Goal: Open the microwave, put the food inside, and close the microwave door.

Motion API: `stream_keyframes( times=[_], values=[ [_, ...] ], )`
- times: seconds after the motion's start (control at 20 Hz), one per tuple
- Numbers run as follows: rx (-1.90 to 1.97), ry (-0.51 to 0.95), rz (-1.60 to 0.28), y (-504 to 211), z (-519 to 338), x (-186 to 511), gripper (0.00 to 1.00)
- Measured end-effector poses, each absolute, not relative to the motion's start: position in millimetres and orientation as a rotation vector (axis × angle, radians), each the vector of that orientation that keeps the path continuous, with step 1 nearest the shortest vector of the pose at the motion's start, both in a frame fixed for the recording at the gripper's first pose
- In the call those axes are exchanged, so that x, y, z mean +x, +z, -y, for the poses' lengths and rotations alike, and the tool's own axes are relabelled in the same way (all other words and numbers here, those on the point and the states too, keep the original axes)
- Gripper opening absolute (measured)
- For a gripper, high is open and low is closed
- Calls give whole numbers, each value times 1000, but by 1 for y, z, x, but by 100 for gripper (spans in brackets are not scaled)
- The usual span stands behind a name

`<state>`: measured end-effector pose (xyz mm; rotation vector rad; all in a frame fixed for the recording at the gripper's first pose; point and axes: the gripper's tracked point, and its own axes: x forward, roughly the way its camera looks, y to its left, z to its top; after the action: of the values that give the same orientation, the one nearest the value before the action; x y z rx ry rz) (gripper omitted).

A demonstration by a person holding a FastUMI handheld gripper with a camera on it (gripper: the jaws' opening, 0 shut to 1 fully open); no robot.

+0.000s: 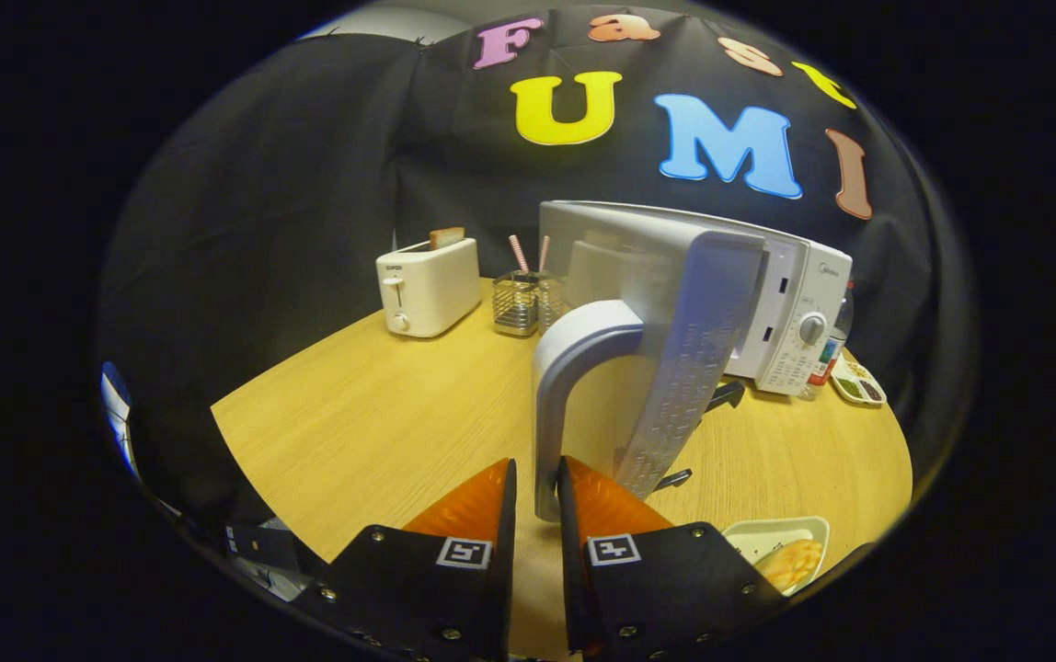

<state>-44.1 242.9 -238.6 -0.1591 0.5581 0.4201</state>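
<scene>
Here the claw [537,492] is clamped on the microwave door handle [565,386], lower centre; door swung wide, food plate [781,552] lies lower right on desk [353,432].

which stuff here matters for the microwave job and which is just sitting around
For the job: microwave; its open door; door handle, between the fingers of the tool; plate of food.

Just lying about: toaster; straw holder; bottle; small tray.
</scene>
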Motion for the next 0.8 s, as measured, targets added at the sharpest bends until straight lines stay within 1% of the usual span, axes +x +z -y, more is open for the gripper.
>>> stream_keyframes(
  times=[0.2,0.45,0.55,0.65,0.7,0.75,0.8],
  values=[
    [-207,486,-554,-239,-259,-54,24],
    [-117,661,-580,-228,-289,-82,24],
    [-83,722,-549,-210,-291,-89,24],
    [-79,749,-505,-189,-285,-94,32],
    [-79,760,-481,-182,-282,-94,43],
    [-84,758,-457,-175,-273,-94,65],
    [-87,750,-441,-170,-264,-93,74]
  ],
)
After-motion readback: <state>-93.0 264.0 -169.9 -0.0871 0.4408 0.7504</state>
